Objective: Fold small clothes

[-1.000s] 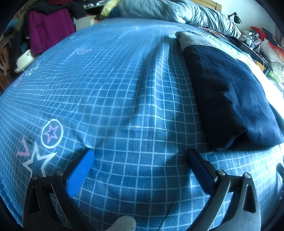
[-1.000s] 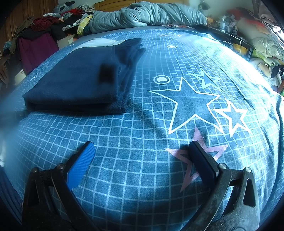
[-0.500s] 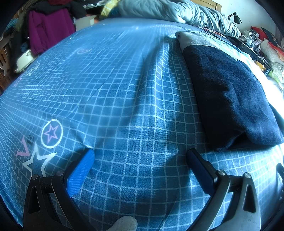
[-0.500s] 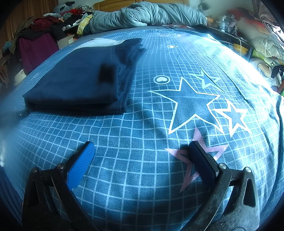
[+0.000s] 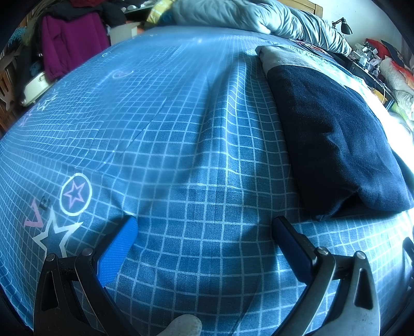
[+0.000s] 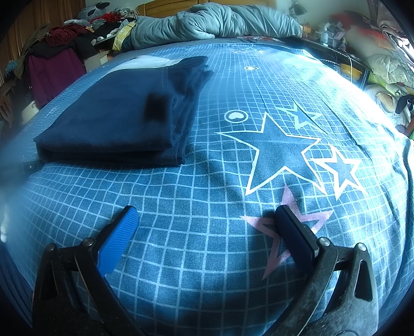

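A dark navy garment [image 5: 333, 134] lies folded into a neat rectangle on the blue grid-patterned bedspread [image 5: 181, 129], with a pale grey-white cloth [image 5: 274, 55] showing at its far end. The same folded garment [image 6: 124, 116] sits at the left in the right wrist view. My left gripper [image 5: 204, 224] rests low on the bedspread, open and holding nothing, with the garment to its right. Over the star print, my right gripper [image 6: 205, 215] is open too, nothing between its fingers, the garment ahead to its left.
A rumpled grey duvet [image 6: 214, 23] lies across the head of the bed. Piled clothes and a purple garment [image 5: 69, 44] stand off the left side. Cluttered shelves and bedding [image 6: 383, 62] line the right side. Large star prints [image 6: 279, 152] mark the bedspread.
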{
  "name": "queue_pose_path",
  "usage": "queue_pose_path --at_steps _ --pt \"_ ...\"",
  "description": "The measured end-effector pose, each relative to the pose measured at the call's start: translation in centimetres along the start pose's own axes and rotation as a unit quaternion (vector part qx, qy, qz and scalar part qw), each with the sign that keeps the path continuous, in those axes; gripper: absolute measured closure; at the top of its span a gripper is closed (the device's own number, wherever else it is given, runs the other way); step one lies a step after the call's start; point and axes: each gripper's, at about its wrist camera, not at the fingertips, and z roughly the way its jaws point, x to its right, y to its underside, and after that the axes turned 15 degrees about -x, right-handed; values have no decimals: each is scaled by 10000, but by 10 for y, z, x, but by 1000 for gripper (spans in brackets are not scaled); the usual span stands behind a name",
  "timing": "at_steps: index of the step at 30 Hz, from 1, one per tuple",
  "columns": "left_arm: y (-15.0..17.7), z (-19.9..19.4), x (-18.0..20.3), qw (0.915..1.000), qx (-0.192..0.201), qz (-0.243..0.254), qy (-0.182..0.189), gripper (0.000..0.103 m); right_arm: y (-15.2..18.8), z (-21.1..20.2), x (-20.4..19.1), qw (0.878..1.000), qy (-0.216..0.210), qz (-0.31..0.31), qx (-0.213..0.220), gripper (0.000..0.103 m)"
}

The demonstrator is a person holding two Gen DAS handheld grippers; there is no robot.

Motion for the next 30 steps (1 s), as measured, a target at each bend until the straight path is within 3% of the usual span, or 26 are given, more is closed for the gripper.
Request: queue_pose_path --at_steps 30 --pt "-2 1 0 10000 -75 48 29 0 -2 1 -1 9999 35 -2 -98 0"
